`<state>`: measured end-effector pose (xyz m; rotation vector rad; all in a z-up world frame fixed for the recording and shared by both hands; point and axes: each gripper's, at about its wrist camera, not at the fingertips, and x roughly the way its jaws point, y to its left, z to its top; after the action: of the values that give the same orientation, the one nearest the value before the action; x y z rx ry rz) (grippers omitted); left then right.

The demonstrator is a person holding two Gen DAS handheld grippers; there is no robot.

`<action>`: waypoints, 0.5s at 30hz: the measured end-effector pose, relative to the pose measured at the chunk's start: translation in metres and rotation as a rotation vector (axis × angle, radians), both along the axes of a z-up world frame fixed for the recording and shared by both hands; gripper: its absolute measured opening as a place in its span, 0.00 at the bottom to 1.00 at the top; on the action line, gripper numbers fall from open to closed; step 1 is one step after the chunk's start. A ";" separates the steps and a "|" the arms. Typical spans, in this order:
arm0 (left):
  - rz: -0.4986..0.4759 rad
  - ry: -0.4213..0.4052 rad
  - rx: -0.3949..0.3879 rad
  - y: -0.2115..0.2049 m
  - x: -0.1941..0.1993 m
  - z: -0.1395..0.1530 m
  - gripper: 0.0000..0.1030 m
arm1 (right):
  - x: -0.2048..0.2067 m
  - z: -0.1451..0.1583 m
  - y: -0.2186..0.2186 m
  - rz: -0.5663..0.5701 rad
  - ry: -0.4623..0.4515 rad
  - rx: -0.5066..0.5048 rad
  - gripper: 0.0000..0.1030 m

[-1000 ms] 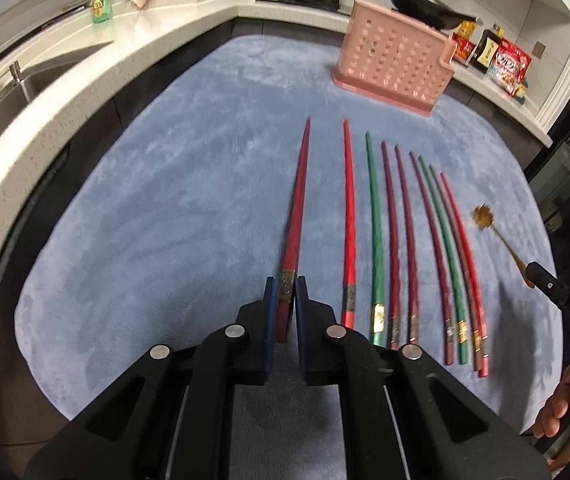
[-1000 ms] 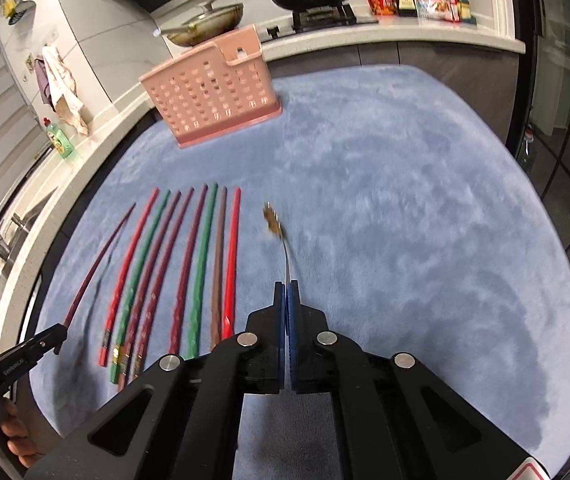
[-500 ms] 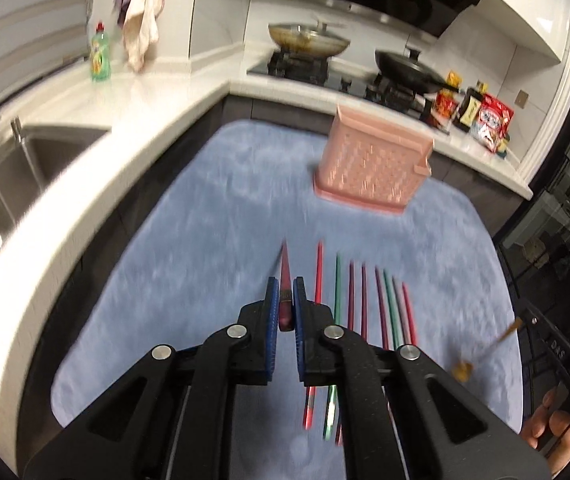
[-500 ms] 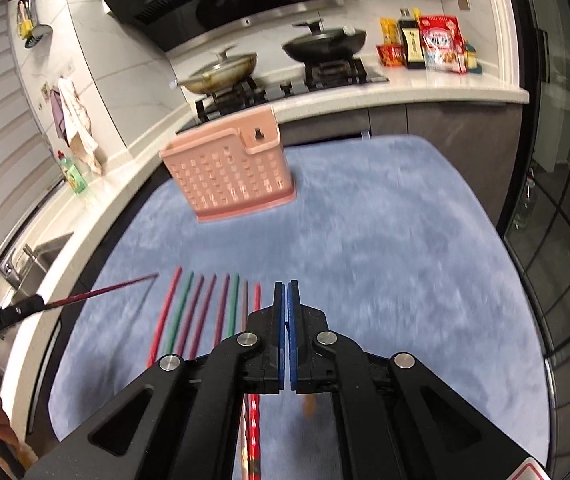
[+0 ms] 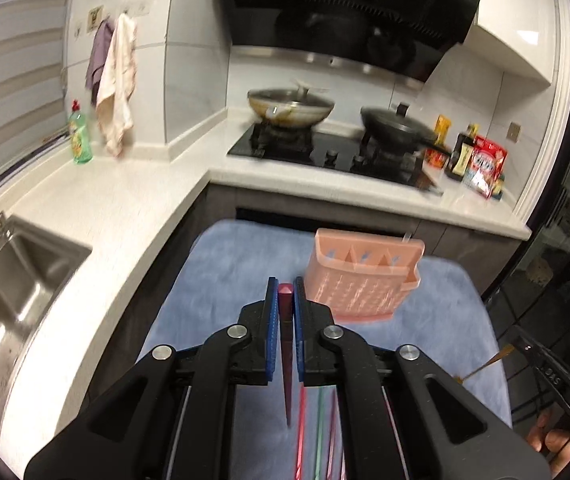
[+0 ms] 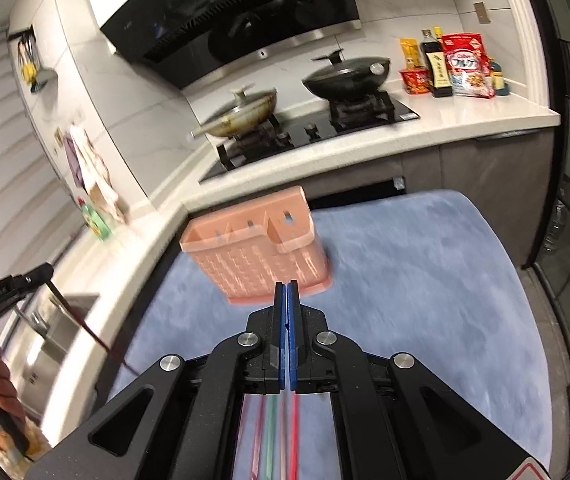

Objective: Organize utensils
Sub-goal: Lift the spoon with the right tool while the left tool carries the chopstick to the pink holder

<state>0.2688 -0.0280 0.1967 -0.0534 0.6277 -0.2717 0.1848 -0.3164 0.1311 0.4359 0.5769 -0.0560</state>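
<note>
The left gripper (image 5: 286,300) pinches a slim, stiff dark-red chopstick (image 5: 286,360) at its thick end (light, slippery, apt to swivel); the right gripper (image 6: 287,304) clamps a thin gold-coloured fork (image 5: 481,366).

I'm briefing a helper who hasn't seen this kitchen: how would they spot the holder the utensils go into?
Find the blue mat in front of the stove counter. Near its far edge stands the pink plastic basket, alone and upright. Its perforated wall and divided open top set it apart from the thin chopsticks lying flat at the near end.
</note>
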 end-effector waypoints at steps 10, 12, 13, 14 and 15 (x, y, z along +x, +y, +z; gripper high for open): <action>-0.017 -0.134 -0.064 -0.030 0.041 0.079 0.07 | 0.076 0.050 -0.019 -0.021 -0.086 -0.037 0.01; -0.022 -0.145 -0.052 -0.032 0.041 0.082 0.07 | 0.071 0.039 -0.020 -0.019 -0.071 -0.049 0.06; -0.023 -0.148 -0.047 -0.032 0.039 0.080 0.07 | 0.068 0.034 -0.021 -0.019 -0.063 -0.054 0.10; -0.024 -0.146 -0.040 -0.030 0.038 0.076 0.07 | 0.065 0.020 -0.023 -0.015 -0.035 -0.067 0.25; -0.022 -0.134 -0.036 -0.027 0.039 0.071 0.07 | 0.063 0.005 -0.026 -0.015 -0.005 -0.076 0.38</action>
<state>0.3077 -0.0550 0.2677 -0.0624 0.4910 -0.3057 0.2481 -0.3427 0.1364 0.3664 0.5645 -0.0911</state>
